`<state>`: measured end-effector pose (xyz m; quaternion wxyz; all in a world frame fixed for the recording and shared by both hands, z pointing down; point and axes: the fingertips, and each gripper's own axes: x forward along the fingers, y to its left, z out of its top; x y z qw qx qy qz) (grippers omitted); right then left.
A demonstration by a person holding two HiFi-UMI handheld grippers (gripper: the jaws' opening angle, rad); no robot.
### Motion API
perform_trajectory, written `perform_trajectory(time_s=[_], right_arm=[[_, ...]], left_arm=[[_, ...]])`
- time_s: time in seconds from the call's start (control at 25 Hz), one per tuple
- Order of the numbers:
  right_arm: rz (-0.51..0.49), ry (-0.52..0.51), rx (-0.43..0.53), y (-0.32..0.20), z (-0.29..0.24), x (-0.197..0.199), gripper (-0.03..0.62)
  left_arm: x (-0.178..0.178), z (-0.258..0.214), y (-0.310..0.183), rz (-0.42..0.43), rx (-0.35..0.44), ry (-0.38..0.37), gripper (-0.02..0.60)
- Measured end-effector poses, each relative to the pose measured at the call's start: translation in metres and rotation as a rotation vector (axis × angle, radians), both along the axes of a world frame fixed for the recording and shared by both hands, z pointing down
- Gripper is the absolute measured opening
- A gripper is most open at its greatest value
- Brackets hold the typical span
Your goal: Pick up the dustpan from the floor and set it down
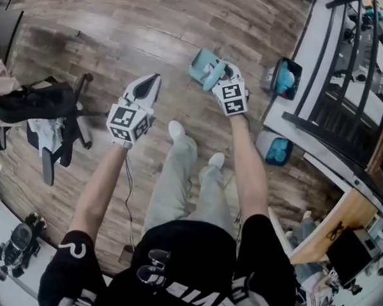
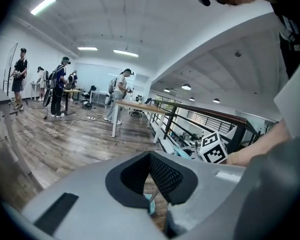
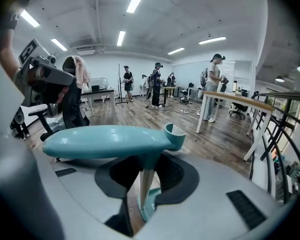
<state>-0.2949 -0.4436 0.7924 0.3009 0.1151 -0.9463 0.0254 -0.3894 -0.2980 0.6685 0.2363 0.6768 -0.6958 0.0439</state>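
Observation:
The teal dustpan (image 1: 201,65) hangs over the wood floor (image 1: 115,24) ahead of the person's feet. My right gripper (image 1: 220,75) is shut on it. In the right gripper view the long teal handle (image 3: 105,141) lies across the top of the jaws, the thin stem (image 3: 146,181) is pinched between the dark pads, and the pan's base (image 3: 149,208) shows below. Whether the pan touches the floor I cannot tell. My left gripper (image 1: 154,80) is level with it on the left, its jaws meeting at the tip (image 2: 150,156) with nothing held; it sees the right gripper's marker cube (image 2: 212,149).
A black office chair (image 1: 51,113) draped with dark clothes stands at the left. Two teal-lined bins (image 1: 285,78) (image 1: 277,150) sit along a white ledge with a dark railing (image 1: 345,107) on the right. The person's shoes (image 1: 177,131) are just behind the grippers. Other people stand far off.

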Motion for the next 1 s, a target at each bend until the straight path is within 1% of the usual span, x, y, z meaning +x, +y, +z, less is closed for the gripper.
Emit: perform_trajectory(time_s=[0.12, 0.28, 0.56, 0.64, 0.72, 0.92, 1.0], right_arm=[[0.001, 0.022, -0.010, -0.002, 0.025, -0.013, 0.080], [0.014, 0.023, -0.050, 0.004, 0.050, -0.019, 0.081], [-0.041, 0.014, -0.090, 0.028, 0.060, -0.037, 0.090], [-0.060, 0.033, -0.096, 0.033, 0.063, -0.038, 0.110], [-0.079, 0.060, -0.095, 0.039, 0.067, -0.037, 0.145], [-0.126, 0.152, -0.085, 0.053, 0.075, -0.019, 0.178], [-0.145, 0.177, -0.086, 0.061, 0.075, -0.010, 0.178]], left_arm=[[-0.012, 0.015, -0.004, -0.002, -0.012, 0.010, -0.003], [-0.021, 0.034, -0.001, -0.009, -0.038, 0.028, -0.003], [-0.027, 0.050, 0.004, -0.013, -0.054, 0.040, -0.003], [-0.026, 0.050, 0.005, -0.011, -0.051, 0.040, -0.003], [-0.024, 0.049, 0.007, -0.013, -0.054, 0.042, -0.003], [-0.013, 0.039, 0.014, -0.015, -0.062, 0.040, -0.003], [-0.010, 0.032, 0.018, -0.022, -0.063, 0.036, -0.003]])
